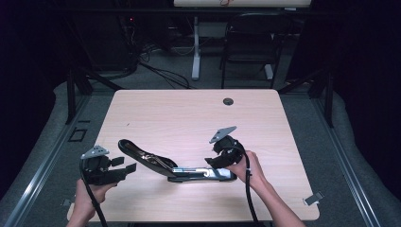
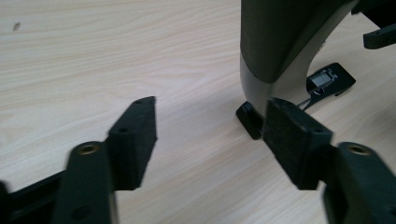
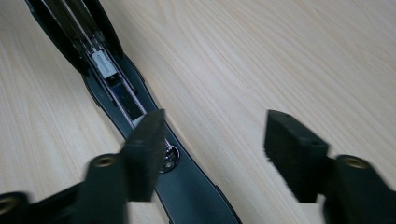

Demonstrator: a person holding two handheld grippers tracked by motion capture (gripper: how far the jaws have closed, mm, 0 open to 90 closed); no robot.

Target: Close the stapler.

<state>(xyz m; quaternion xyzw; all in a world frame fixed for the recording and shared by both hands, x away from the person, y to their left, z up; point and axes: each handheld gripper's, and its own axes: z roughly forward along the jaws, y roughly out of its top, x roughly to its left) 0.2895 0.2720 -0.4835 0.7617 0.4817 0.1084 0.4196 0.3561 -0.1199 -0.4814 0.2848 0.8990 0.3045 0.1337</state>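
Wood table [image 1: 189,113], lower centre: opened stapler [image 1: 175,168] lies lengthwise left-to-right between both hands, right gripper [image 1: 218,161] nearer, over its base end, jaws spread, nothing pinched; left gripper [image 1: 124,166] just beside raised arm tip, jaws spread too.

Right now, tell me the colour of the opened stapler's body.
Black, with a silvery metal channel; the stapler shows best in the right gripper view.

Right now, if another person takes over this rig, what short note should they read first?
Left gripper: open, holding nothing, jaws beside the raised end of the stapler.
Right gripper: open, over the stapler's base, one jaw above it; not gripping.
Stapler: lies swung open on the table, near the front edge, magazine channel exposed.
Done: stapler opened.
Left: probably get a firm hold of it, then load or close it.
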